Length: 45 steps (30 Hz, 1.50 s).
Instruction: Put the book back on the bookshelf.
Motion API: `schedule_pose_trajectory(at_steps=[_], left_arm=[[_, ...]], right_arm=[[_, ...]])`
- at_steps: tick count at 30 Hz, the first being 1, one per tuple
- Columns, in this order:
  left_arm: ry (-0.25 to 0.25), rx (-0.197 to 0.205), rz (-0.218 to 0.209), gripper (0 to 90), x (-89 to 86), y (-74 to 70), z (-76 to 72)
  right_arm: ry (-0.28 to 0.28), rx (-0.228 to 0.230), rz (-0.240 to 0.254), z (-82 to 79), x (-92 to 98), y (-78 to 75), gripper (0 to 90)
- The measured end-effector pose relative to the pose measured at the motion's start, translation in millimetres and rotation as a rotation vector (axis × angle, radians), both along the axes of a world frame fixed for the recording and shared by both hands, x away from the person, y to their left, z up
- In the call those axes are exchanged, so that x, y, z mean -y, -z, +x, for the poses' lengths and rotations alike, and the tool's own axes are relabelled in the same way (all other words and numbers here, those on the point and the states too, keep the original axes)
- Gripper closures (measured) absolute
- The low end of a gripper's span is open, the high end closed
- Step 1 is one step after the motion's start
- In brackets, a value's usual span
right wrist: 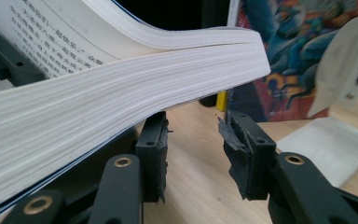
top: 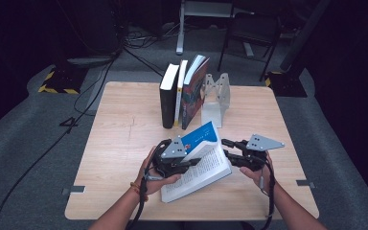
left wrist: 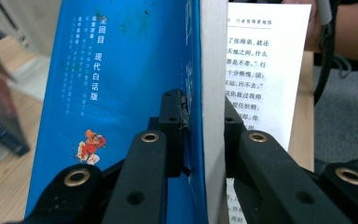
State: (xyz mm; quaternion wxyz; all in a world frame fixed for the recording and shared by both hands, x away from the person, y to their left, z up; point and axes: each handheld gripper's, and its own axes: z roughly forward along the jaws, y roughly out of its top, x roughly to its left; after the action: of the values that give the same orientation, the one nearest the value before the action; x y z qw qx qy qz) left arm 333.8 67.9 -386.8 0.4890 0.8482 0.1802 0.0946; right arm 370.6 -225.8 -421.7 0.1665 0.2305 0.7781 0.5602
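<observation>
From the high view, an open blue book (top: 202, 155) is held above the near middle of the wooden table (top: 124, 143), the left gripper (top: 184, 158) at its raised cover half and the right gripper (top: 230, 151) just beside its page edge. In the left gripper view the jaws are clamped on the blue cover and a wad of pages. In the right gripper view the jaws stand apart — the page block (right wrist: 121, 112) seems to pass above them, with nothing between the pads (right wrist: 154, 154).

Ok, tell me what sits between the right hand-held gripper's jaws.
Nothing is held there. In the right gripper view the right hand-held gripper stands open with bare wooden table in the gap; the open book passes above the jaws, its page block overhanging them.
</observation>
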Motion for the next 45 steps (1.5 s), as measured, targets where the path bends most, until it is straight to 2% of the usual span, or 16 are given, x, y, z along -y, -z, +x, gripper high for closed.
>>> schedule_pose_trajectory(at_steps=[6, 8, 14, 19, 23, 24, 25, 27, 30, 33, 34, 38, 39, 41, 44, 45], left_arm=[[-0.033, 0.044, -0.091, 77.6, -10.4, 6.9, -17.0], [-0.049, 0.062, -0.109, 77.3, -17.4, 8.0, -24.2], [-0.100, 0.077, -0.151, 75.9, -37.1, 12.1, -39.6], [-0.157, 0.140, -0.147, 72.9, -49.7, 17.0, -56.3], [-0.269, 0.215, -0.080, 69.3, -52.2, 24.6, -75.7], [-0.269, 0.215, -0.080, 65.6, -52.2, 24.6, -75.7], [-0.311, 0.207, -0.067, 62.6, -54.3, 30.9, -81.3], [-0.325, 0.204, -0.062, 60.7, -55.2, 33.8, -82.8], [-0.324, 0.114, -0.032, 59.1, -58.0, 49.7, -82.3], [-0.306, 0.095, -0.026, 63.3, -60.3, 51.8, -79.5], [-0.303, 0.092, -0.029, 67.7, -62.8, 50.5, -77.2], [-0.246, 0.037, -0.100, 76.3, -74.1, 50.4, -64.8], [-0.235, 0.041, -0.097, 76.4, -74.3, 50.0, -63.1], [-0.202, 0.023, -0.126, 76.5, -74.1, 50.8, -57.0], [-0.168, 0.014, -0.146, 77.1, -72.0, 51.1, -49.1], [-0.135, 0.012, -0.152, 77.0, -65.8, 50.1, -40.5]], right_arm=[[-0.012, 0.056, -0.019, -11.0, 0.1, -12.6, 59.7], [-0.021, 0.070, -0.021, -15.8, -4.8, -17.4, 59.7], [-0.043, 0.107, -0.017, -26.8, -19.4, -29.0, 59.7], [-0.068, 0.128, -0.027, -31.5, -32.5, -37.8, 58.5], [-0.088, 0.143, -0.033, -34.9, -42.4, -43.2, 56.7], [-0.098, 0.146, -0.034, -35.3, -44.8, -44.5, 56.1], [-0.102, 0.147, -0.035, -35.8, -46.2, -45.2, 55.8], [-0.110, 0.149, -0.037, -36.1, -47.5, -45.6, 55.8], [-0.116, 0.142, -0.038, -34.5, -49.6, -44.7, 54.6], [-0.116, 0.138, -0.028, -32.3, -50.5, -43.8, 54.5], [-0.116, 0.140, -0.018, -31.9, -50.8, -43.3, 54.6], [-0.129, 0.137, 0.004, -30.0, -50.1, -42.0, 55.0], [-0.147, 0.141, 0.013, -29.5, -48.9, -42.1, 55.0], [-0.159, 0.158, 0.003, -29.3, -46.5, -43.1, 55.1], [-0.159, 0.154, 0.005, -26.6, -42.6, -43.1, 55.3], [-0.142, 0.147, 0.015, -22.5, -35.9, -42.4, 58.1]])
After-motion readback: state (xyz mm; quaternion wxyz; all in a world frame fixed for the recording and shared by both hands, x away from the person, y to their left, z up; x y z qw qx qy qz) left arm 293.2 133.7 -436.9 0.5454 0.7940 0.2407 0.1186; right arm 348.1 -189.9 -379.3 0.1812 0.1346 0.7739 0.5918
